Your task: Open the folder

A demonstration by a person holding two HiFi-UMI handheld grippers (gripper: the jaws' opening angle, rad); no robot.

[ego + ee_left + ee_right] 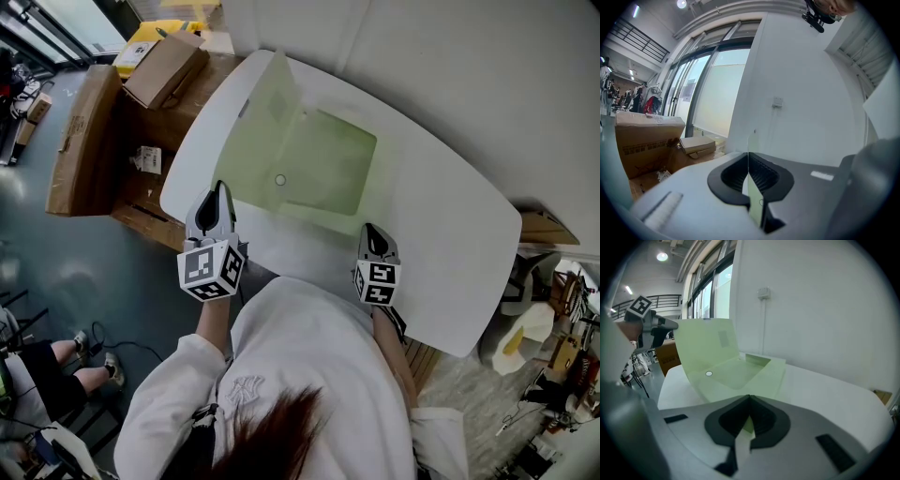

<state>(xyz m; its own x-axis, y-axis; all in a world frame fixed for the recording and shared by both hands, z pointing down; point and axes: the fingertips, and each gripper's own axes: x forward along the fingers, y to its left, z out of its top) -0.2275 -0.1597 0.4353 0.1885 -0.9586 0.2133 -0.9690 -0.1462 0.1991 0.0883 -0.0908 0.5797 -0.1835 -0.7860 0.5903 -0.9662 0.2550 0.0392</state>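
Observation:
A pale green translucent folder (pixel 323 164) lies on the white table (pixel 441 225). Its front cover (pixel 258 131) is lifted and stands tilted up on the left, with a round snap button (pixel 279 180) near its lower edge. My left gripper (pixel 220 199) is shut on the edge of that cover, which shows edge-on as a thin green sheet (pixel 751 187) between the jaws. My right gripper (pixel 374 240) is shut on the near edge of the folder's lower sheet (pixel 748 422). In the right gripper view the raised cover (pixel 708 348) stands over the open folder, beside the left gripper (pixel 658 326).
Cardboard boxes (pixel 84 141) (pixel 164 66) stand on the floor and a low wooden unit left of the table. A white wall (pixel 811 310) runs close behind the table. A person's legs (pixel 42 375) show at lower left. Clutter (pixel 544 328) sits at the right.

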